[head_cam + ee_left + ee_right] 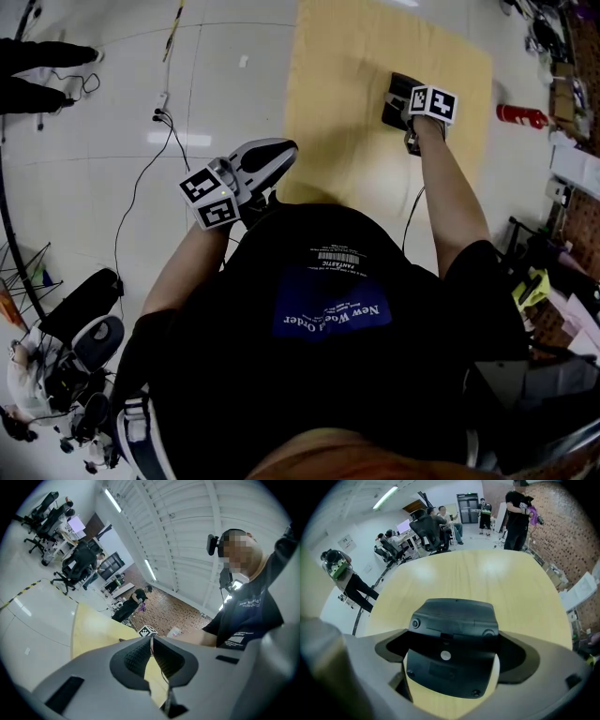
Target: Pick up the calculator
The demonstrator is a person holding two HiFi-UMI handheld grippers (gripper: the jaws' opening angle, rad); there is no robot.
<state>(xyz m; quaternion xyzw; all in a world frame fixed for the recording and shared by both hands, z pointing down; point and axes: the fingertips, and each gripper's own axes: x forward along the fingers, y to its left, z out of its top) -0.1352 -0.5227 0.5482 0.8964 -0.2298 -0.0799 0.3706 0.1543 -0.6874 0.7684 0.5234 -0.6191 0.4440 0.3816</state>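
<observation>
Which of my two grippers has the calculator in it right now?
The right gripper: its jaws are closed on the dark calculator over the yellow table. The left gripper is shut with nothing between its jaws.

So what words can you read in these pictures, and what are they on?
"New World Order": upside down, on the blue patch of the person's black T-shirt.
"FANTASTIC": tiny and upside down by a barcode on the same shirt, only just readable.
On the calculator, no print can be read on its dark underside.
</observation>
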